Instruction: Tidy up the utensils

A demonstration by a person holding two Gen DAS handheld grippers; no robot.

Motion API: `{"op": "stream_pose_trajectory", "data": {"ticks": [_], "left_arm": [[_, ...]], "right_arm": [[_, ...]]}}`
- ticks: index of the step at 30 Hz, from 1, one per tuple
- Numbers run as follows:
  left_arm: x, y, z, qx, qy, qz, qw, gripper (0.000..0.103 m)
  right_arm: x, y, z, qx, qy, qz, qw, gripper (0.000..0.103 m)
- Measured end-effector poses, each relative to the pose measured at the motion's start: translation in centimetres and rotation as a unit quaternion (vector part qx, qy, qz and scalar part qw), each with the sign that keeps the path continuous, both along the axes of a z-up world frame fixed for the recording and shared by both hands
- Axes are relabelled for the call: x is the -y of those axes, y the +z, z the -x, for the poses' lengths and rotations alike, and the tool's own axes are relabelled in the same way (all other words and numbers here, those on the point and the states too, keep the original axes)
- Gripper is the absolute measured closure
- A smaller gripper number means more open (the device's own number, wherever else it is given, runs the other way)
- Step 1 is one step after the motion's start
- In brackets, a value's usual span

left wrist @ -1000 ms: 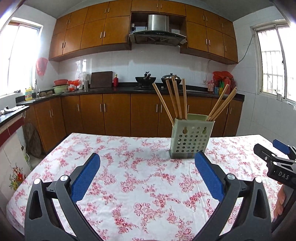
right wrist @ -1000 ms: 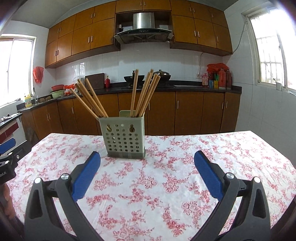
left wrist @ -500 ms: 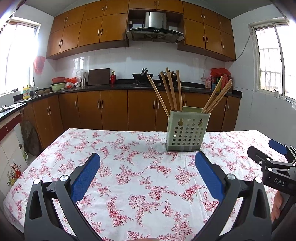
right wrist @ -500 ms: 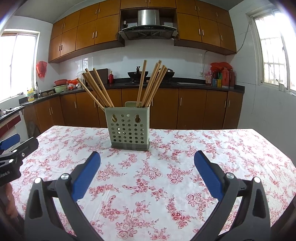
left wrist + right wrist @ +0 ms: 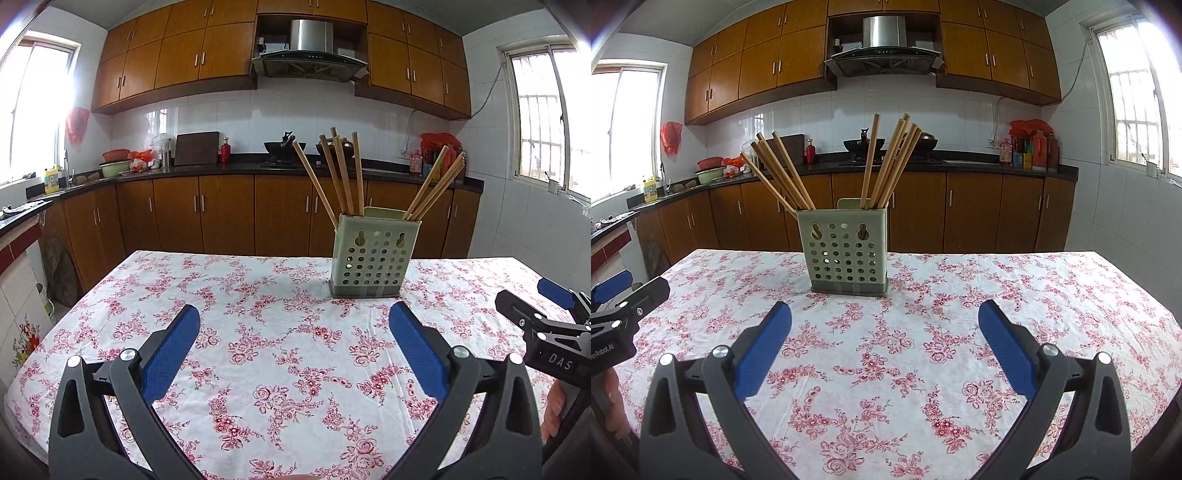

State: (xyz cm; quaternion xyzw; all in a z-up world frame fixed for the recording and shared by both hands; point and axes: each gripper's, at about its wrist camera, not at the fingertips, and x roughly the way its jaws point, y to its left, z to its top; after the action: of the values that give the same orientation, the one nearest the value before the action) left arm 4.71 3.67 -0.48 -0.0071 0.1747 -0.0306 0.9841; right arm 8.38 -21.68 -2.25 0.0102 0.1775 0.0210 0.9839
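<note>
A pale green perforated utensil holder [image 5: 373,254] stands upright on the floral tablecloth [image 5: 277,369], past the table's middle. Several wooden chopsticks [image 5: 343,173] stand in it in two bunches, leaning left and right. It also shows in the right wrist view [image 5: 847,251] with its chopsticks [image 5: 886,162]. My left gripper [image 5: 293,332] is open and empty, short of the holder and left of it. My right gripper [image 5: 884,328] is open and empty, short of the holder and slightly right. Each gripper shows at the edge of the other's view.
The table [image 5: 1071,295] has a far edge just behind the holder. Beyond it run wooden kitchen cabinets [image 5: 221,214] and a dark counter [image 5: 207,168] with pots and bottles. Windows [image 5: 546,122] are on both side walls.
Both grippers have tilted up and drawn back a little, so the holder sits lower and farther in each view. Both stay open and empty.
</note>
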Motion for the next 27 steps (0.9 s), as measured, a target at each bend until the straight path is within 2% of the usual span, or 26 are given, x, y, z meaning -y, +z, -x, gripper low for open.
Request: {"op": "stream_pose_trajectory", "data": {"ticks": [27], "left_arm": [[0.20,-0.17,-0.14,-0.002,-0.001,0.001,1.0000,0.002]], "right_arm": [[0.01,-0.22,0.08,0.002,-0.006,-0.004,1.000,0.004]]}}
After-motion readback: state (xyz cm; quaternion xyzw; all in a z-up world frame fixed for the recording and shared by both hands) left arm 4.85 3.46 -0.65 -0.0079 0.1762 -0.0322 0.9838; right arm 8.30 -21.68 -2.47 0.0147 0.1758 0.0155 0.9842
